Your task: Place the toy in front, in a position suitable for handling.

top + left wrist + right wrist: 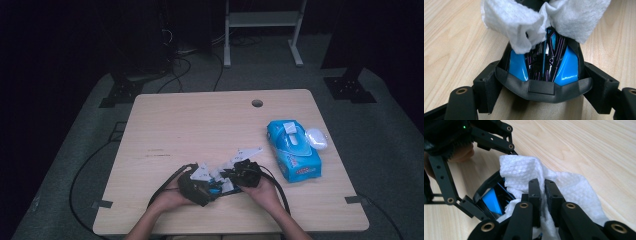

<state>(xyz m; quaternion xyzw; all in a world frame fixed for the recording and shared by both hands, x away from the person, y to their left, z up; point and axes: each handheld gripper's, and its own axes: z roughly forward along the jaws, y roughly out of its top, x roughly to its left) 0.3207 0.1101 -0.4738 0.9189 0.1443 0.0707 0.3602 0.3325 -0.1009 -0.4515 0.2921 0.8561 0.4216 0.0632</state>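
A blue-and-black mouse (544, 67), at lower centre of the high view, is clamped in the left tongs (541, 82). A white wipe (524, 170) is pinched by the right tongs (542, 192). Firm clamping and short strokes are advised.

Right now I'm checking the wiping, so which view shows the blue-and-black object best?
Left gripper view: the blue-and-black object faces the camera, clamped. Right gripper view gives a blue sliver beside the wipe; in the high view it is tiny.
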